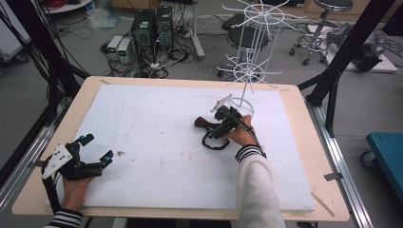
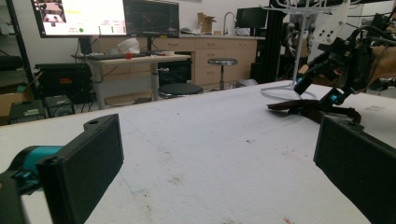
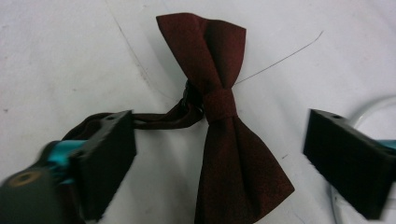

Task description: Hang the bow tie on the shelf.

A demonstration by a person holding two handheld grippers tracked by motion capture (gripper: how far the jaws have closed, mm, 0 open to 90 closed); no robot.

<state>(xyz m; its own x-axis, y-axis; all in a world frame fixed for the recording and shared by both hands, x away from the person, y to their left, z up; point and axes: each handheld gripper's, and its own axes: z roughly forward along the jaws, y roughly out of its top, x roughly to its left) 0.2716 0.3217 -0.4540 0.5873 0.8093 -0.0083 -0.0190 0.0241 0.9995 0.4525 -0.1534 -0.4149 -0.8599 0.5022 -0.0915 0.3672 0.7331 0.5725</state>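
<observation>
Dark red satin makes up the bow tie (image 3: pixel 224 121), which lies flat on the white foam sheet (image 1: pixel 157 123) that covers the wooden table (image 1: pixel 304 118), toward the sheet's far right corner. In the right gripper view its knot sits midway between the two black jaws, with the wings fanning toward and away from the camera, and its strap (image 3: pixel 154 119) runs off from the knot toward one jaw. The right gripper (image 1: pixel 223 121) hangs just above the bow tie with its jaws spread wide, one on each side of the cloth and touching neither wing. In the left gripper view it is seen tilted down over the dark cloth.

The left gripper (image 1: pixel 95 152) rests near the sheet's near left corner, well apart from the bow tie, its jaws also spread wide with bare foam between them.

A white wire display rack (image 1: pixel 249 57) stands near the far right corner of the sheet, its ring base just beyond the right gripper. The foam carries small brownish stains near its middle. Monitors (image 2: pixel 105 17) glow in the left gripper view, but their writing is too small to read, and no label on the bow tie or grippers is legible.
</observation>
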